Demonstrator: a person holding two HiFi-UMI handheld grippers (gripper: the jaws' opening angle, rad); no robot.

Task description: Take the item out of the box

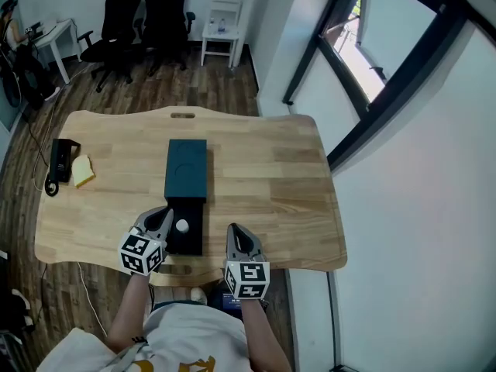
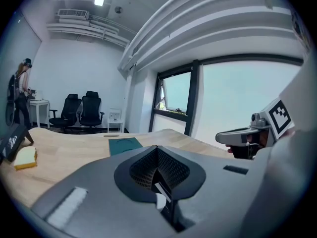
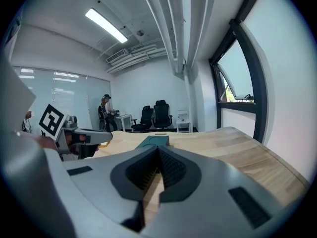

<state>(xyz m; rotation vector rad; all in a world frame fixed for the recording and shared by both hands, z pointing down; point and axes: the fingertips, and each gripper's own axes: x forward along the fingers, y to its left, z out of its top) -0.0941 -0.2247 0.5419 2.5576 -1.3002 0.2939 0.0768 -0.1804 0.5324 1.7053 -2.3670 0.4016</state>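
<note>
- Left hand-held gripper (image 1: 164, 214): jaws are seen closed, nothing gripped, tips beside the open box (image 1: 190, 242) on the surface (image 1: 263, 177).
- Right hand-held gripper (image 1: 235, 231): jaws are seen closed, empty.
- Item (image 1: 182, 225): small, white, lying inside the box; its kind cannot be made out.

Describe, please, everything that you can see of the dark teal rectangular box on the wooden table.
The dark teal rectangular box lies flat near the middle of the light wooden table, long side running away from the person. Its top looks matte, like card, with a faint pressed circle. Its near end meets a black open tray holding a small white round item; whether they are joined cannot be told. Nothing else touches it.
</note>
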